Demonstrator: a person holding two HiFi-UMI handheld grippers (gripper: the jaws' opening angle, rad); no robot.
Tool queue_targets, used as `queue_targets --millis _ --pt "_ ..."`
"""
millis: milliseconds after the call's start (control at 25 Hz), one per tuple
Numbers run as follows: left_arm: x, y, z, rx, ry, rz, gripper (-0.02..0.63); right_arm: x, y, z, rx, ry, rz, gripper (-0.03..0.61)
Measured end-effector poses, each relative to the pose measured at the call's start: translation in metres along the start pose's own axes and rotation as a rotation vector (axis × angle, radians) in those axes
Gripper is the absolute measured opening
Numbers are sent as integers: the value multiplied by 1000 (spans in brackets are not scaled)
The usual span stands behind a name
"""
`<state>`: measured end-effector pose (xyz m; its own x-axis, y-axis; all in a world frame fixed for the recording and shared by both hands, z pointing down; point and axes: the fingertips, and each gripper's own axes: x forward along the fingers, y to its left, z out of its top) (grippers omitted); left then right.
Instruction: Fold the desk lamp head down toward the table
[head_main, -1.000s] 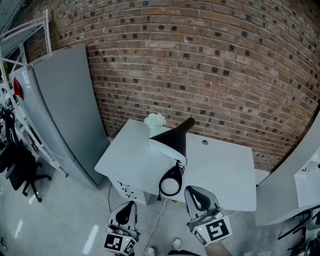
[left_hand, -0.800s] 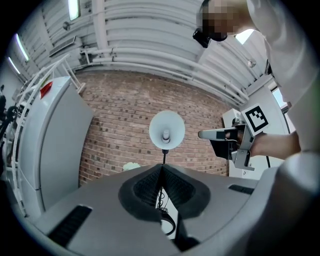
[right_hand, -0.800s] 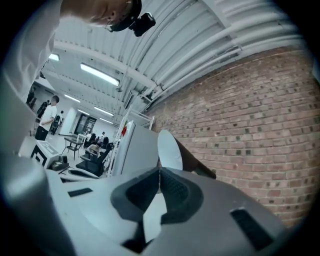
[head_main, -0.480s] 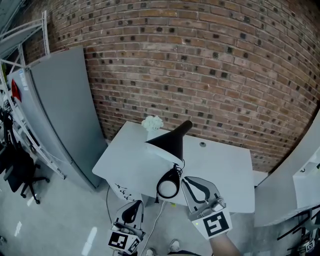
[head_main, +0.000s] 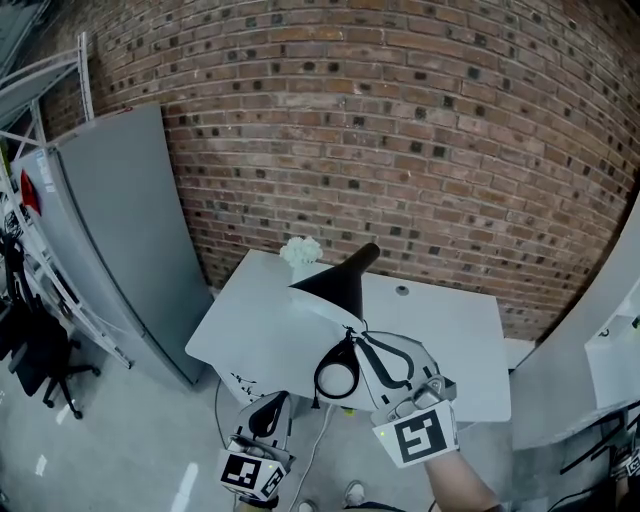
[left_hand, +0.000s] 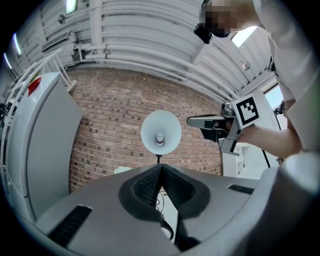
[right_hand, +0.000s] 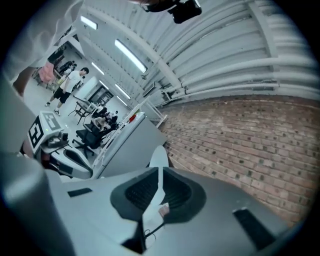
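Note:
The desk lamp stands near the front edge of the white table (head_main: 450, 325). Its black cone head (head_main: 335, 283) is tilted up, above a round base (head_main: 337, 376). My right gripper (head_main: 362, 342) is raised just right of the lamp's stem, jaws shut, nothing held. My left gripper (head_main: 270, 402) hangs lower, in front of the table edge, shut and empty. In the left gripper view the head's white inside and bulb (left_hand: 160, 134) face me above the shut jaws, with the right gripper (left_hand: 192, 121) beside it. The right gripper view shows the shade (right_hand: 158, 159) edge-on past the jaws.
A white flower (head_main: 302, 250) sits at the table's back left corner. The lamp's cable (head_main: 312, 432) hangs off the front edge. A tall grey cabinet (head_main: 120, 230) stands left of the table, a brick wall (head_main: 420, 150) behind it. A black office chair (head_main: 40, 350) is far left.
My right gripper has risen and rolled, coming up beside the lamp's base and stem. My left gripper has shifted a little up and to the right. The lamp head has not moved.

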<state>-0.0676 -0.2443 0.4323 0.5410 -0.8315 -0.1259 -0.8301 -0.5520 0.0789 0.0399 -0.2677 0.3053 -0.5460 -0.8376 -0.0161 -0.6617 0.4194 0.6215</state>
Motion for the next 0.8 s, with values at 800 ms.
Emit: queue_targets --millis 800 --pt "14 2 12 21 -5 -37 7 58 -4 14 -348 55 35 157"
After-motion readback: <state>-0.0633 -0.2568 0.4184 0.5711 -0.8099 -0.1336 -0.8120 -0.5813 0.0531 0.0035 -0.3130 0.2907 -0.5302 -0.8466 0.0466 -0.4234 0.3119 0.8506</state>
